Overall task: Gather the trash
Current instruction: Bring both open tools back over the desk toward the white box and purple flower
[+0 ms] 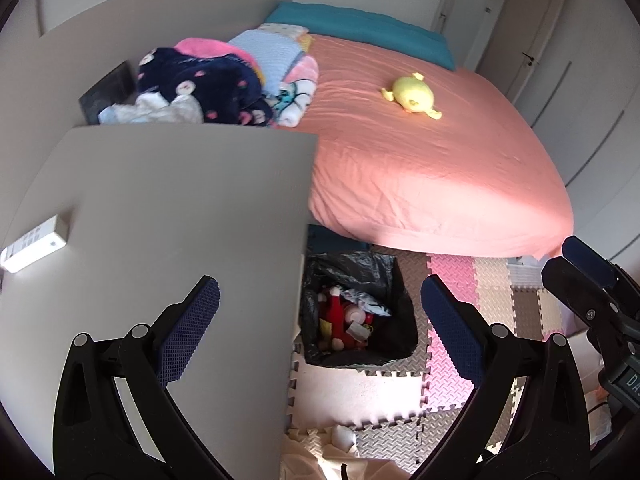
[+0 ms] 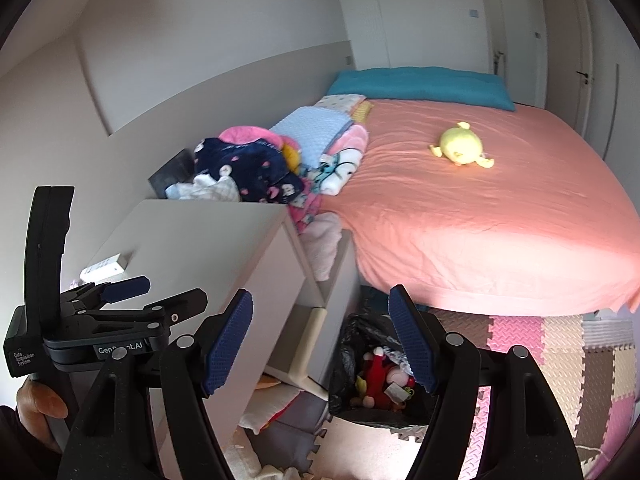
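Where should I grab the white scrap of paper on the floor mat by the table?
Take the crumpled paper across its raised, bunched middle, coming straight down from above. It lies loose on the foam mat beside the table edge, so a side approach would likely just push it. The left gripper is nearest, jaws already wide open.

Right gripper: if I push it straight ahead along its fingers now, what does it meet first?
Most likely the black-lined trash bin, framed between the open right gripper fingers, with a red plush toy inside. Nothing seems to intervene, though depth is unclear.
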The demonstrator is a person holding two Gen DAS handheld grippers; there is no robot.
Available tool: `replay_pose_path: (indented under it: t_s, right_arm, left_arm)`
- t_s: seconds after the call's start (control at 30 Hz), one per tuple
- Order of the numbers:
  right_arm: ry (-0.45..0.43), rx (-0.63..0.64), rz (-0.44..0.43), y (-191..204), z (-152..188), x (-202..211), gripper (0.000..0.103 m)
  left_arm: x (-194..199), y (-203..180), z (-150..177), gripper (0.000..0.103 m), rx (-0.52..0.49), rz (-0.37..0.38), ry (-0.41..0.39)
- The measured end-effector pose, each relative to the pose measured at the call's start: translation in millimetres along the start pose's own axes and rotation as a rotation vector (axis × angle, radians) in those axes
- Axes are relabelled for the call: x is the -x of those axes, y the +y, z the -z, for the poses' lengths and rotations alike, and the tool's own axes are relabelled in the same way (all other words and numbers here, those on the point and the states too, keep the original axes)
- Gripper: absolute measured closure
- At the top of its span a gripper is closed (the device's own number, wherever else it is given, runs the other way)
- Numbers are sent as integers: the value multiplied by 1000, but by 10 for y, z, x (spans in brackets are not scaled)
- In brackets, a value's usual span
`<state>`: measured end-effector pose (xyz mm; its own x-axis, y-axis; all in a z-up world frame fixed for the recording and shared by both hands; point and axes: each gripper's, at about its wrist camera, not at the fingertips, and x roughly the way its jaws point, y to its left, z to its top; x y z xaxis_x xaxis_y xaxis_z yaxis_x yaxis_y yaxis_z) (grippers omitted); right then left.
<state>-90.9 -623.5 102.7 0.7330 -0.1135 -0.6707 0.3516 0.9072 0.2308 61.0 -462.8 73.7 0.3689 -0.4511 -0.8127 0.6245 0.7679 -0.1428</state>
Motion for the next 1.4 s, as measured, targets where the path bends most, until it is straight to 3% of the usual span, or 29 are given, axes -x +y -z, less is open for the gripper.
replay_pose_path:
  t_s: [0.43,1.1,1.4]
  right_arm:
    - [73,127,-135,770,44,-360,32]
    - [206,344,-358,2170,131,-974,32]
    - [248,454,-434,2729,103,-1336,32]
  left_arm:
    - [221,828,273,6,153,-88,-8]
    - [742,2257,962,6,493,-264,-48]
    - [878,2831,1109,6,588,-340,-82]
